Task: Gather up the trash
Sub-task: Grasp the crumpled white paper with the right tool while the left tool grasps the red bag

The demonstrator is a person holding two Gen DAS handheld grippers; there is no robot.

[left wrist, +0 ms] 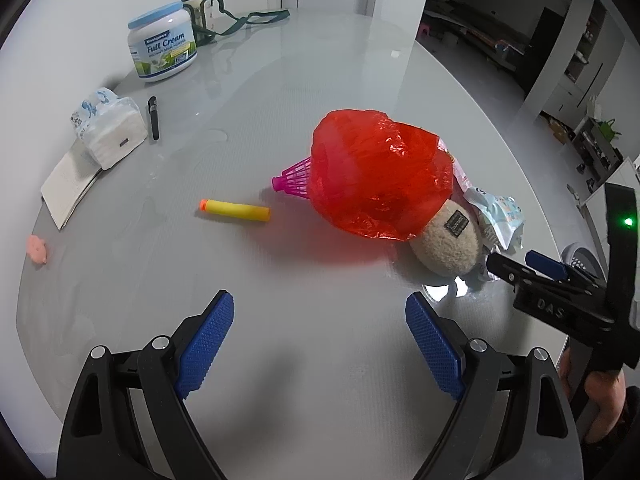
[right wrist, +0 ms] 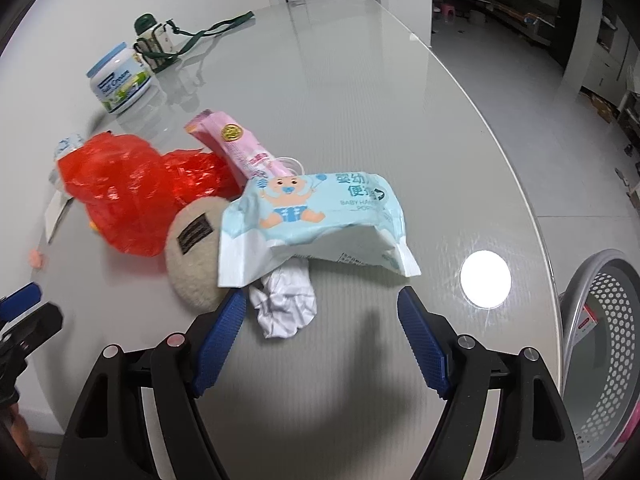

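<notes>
A crumpled red plastic bag (left wrist: 374, 174) lies mid-table over a pink shuttlecock (left wrist: 294, 179) and a beige plush toy (left wrist: 450, 242). An empty blue baby-wipes wrapper (right wrist: 316, 218), a pink packet (right wrist: 236, 144) and a crumpled white tissue (right wrist: 286, 304) lie beside it. My right gripper (right wrist: 322, 318) is open, its fingers on either side of the tissue, just short of the wrapper. My left gripper (left wrist: 320, 320) is open and empty over bare table, short of the bag. A yellow foam dart (left wrist: 236, 210) lies left of the bag.
A grey perforated bin (right wrist: 600, 344) stands off the table's right edge. A milk powder tub (left wrist: 162, 42), a bottle with strap (left wrist: 196, 0), a tissue pack (left wrist: 110, 126), a black pen (left wrist: 153, 118), a notebook (left wrist: 68, 186) and a pink blob (left wrist: 38, 249) sit at left.
</notes>
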